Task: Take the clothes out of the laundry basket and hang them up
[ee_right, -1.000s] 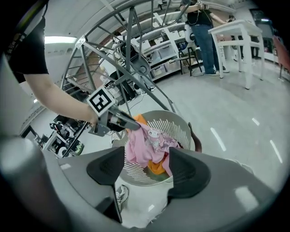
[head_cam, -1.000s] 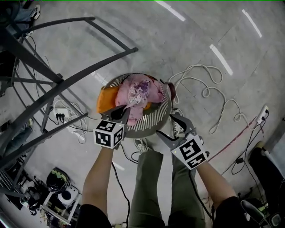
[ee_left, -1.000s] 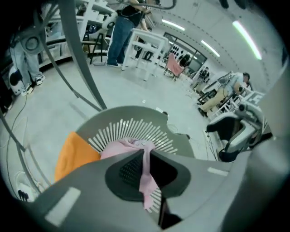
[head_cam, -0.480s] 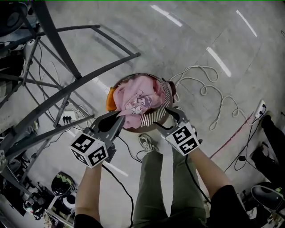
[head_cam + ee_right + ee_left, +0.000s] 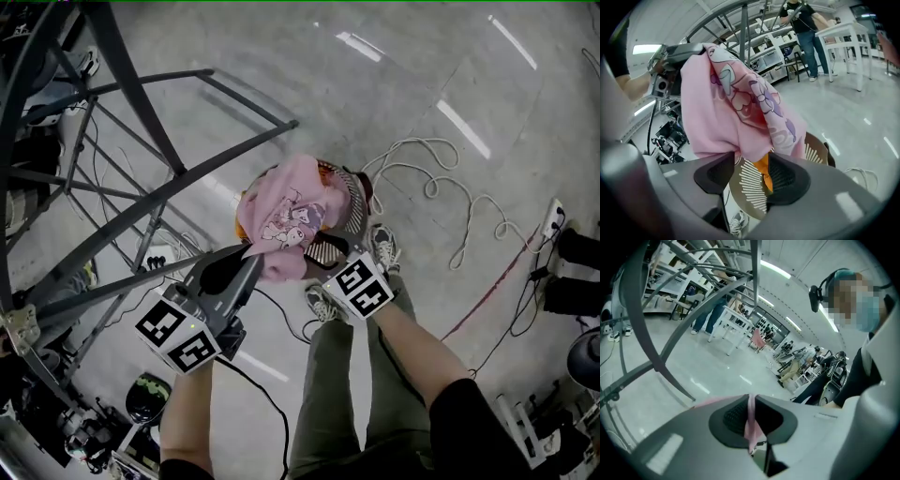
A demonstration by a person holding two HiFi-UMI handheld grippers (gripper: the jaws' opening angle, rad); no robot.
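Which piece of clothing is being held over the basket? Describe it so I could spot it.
Beside the dark metal drying rack, a round slatted laundry basket sits on the floor. Above it hangs the pink garment, pinched in the shut left gripper. Its cartoon print sets it apart from the orange garment in the basket.
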